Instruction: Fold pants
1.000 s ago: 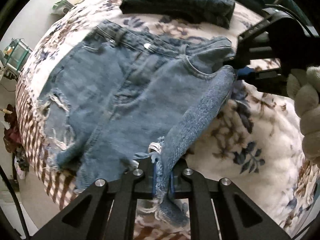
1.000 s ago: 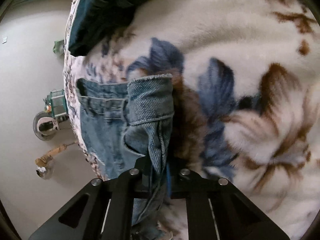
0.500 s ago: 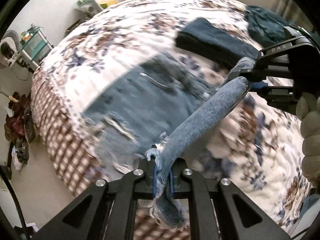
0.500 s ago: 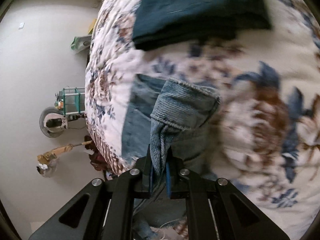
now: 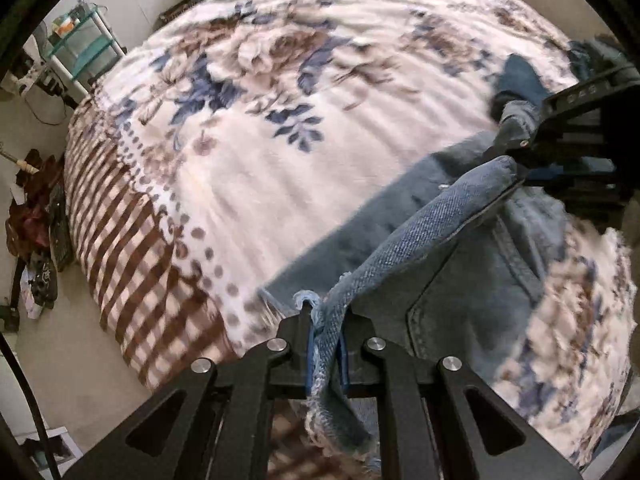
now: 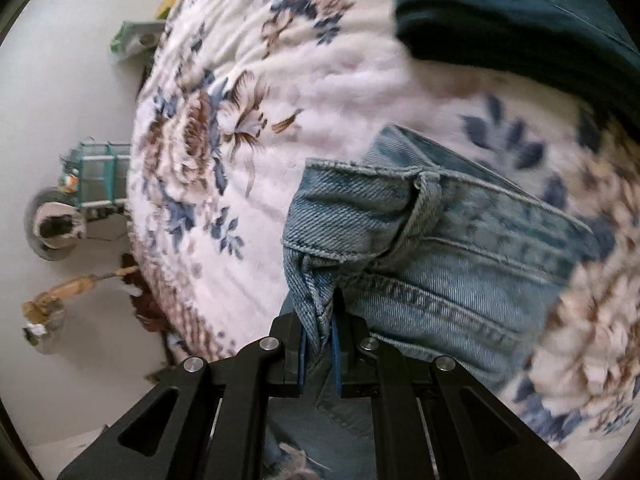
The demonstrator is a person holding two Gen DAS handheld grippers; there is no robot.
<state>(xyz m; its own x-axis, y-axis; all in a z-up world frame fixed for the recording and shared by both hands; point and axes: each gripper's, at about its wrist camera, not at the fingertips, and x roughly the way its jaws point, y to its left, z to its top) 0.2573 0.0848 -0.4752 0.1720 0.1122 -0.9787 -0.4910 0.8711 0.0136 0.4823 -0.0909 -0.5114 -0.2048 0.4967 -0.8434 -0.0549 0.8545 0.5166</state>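
Light blue denim shorts [image 5: 472,276] with frayed hems lie partly on the floral blanket [image 5: 280,152]. My left gripper [image 5: 325,344] is shut on the frayed hem end of the side edge. My right gripper [image 6: 320,344] is shut on the waistband corner [image 6: 360,208] and also shows at the right of the left wrist view [image 5: 516,160]. The held edge stretches taut between the two grippers, lifted above the rest of the shorts.
A folded dark teal garment [image 6: 520,12] lies on the bed beyond the shorts. The bed's checked border [image 5: 132,248] drops to the floor at the left. A teal shelf rack [image 5: 84,44] and clutter [image 5: 32,216] stand on the floor beside the bed.
Both grippers have carried the held edge of the shorts across the bed. The shorts have shifted right in the left wrist view, baring more blanket. Both grips are unchanged.
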